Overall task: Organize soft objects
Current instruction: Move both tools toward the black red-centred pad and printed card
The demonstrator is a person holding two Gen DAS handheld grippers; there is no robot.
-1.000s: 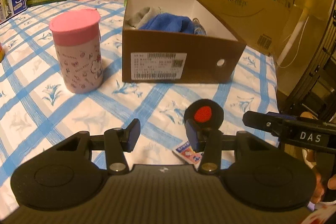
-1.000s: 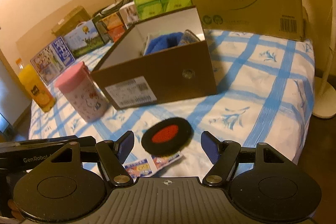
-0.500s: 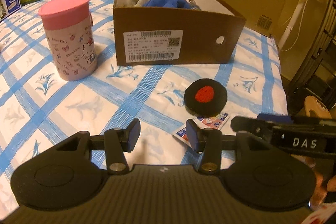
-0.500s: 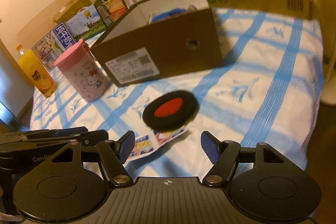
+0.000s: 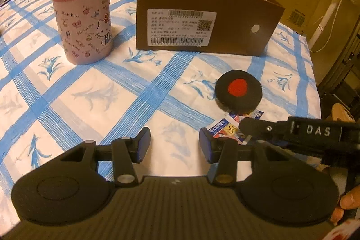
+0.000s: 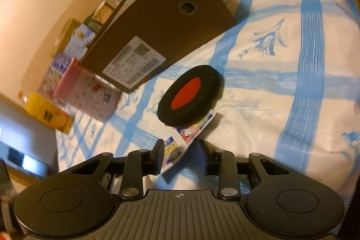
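Right gripper (image 6: pixel 181 156) nearer, jaws closing around printed sachet (image 6: pixel 177 147), pads not yet pressing. Sachet's long axis runs toward 1 o'clock, far end under black-red round pad (image 6: pixel 189 96). Left gripper (image 5: pixel 174 142) half-spread, empty. Brown box (image 5: pixel 202 21) at 12.
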